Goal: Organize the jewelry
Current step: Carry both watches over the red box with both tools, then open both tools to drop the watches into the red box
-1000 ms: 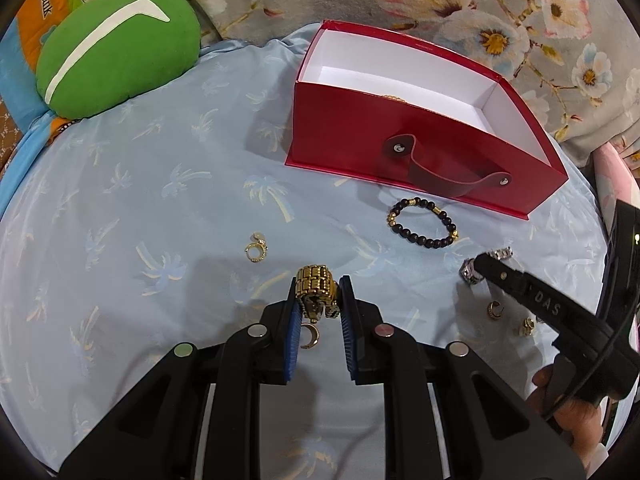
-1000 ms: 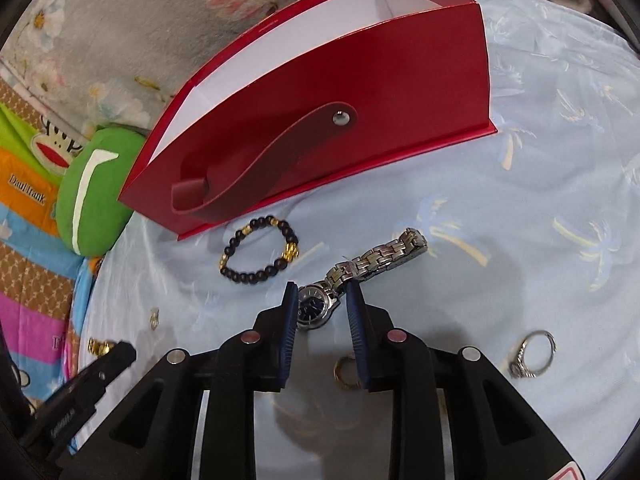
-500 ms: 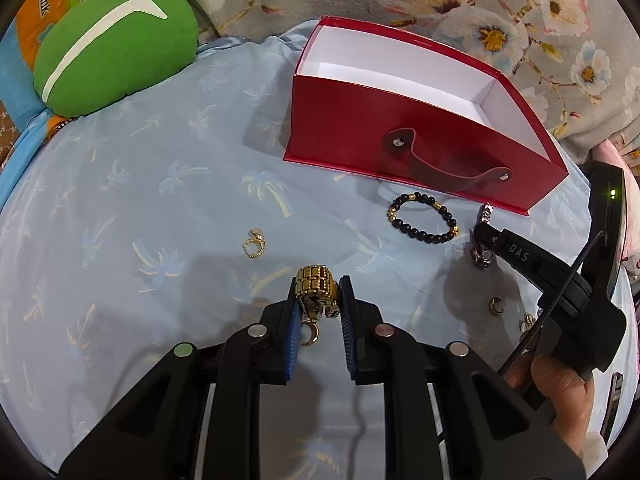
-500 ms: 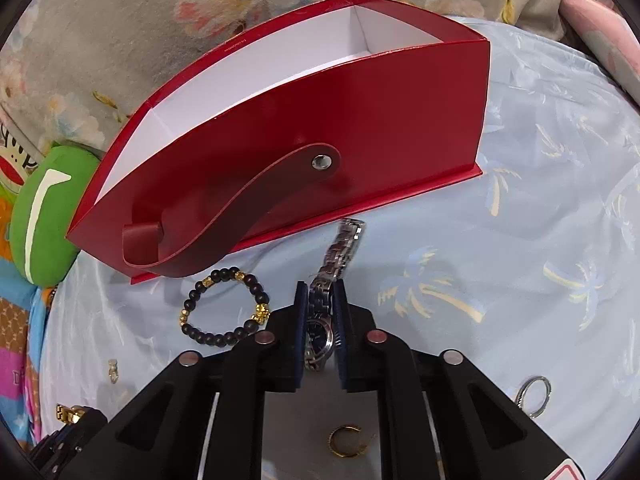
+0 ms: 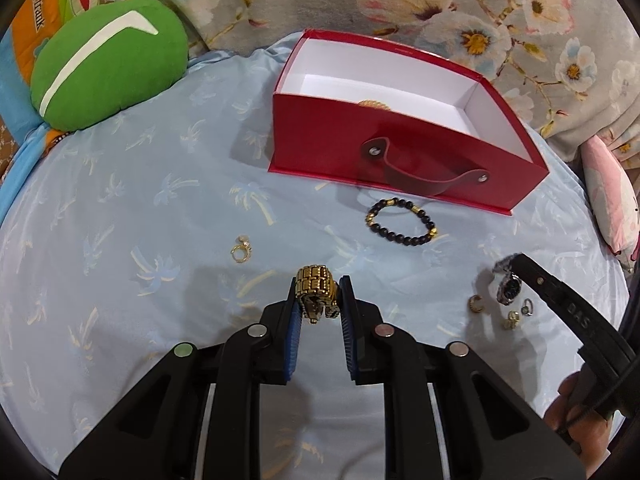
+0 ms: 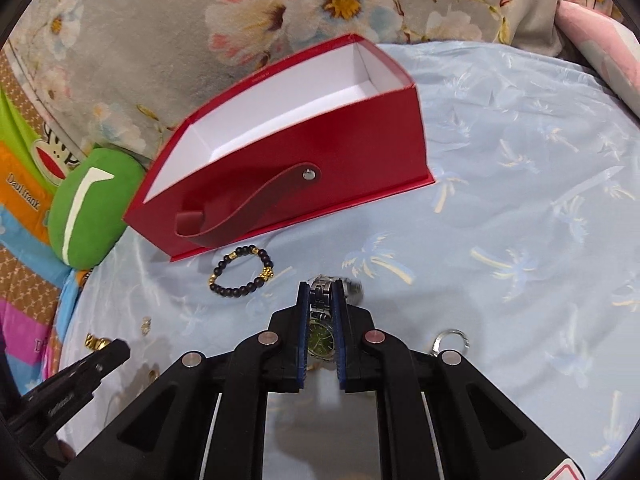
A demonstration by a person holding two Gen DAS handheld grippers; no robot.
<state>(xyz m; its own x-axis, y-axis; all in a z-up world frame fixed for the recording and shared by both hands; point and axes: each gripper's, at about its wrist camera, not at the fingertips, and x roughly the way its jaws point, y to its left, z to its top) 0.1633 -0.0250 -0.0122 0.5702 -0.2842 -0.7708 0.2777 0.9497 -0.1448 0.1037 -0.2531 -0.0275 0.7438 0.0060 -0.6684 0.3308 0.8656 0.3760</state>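
Observation:
My left gripper is shut on a gold link bracelet, held over the blue sheet. My right gripper is shut on a silver watch with a green dial; its strap hangs forward. It also shows at the right of the left wrist view. The open red box with a strap handle stands at the back, with a gold item inside. A black-and-gold bead bracelet lies in front of the box, also in the right wrist view.
A gold ring lies left of centre. Small rings and earrings lie at the right, and a silver ring near my right gripper. A green cushion sits at the back left. A floral blanket lies behind the box.
My right gripper closed on the watch, lifted it toward the box, then drew back to the right and lower. My left gripper kept the gold bracelet and rose slightly.

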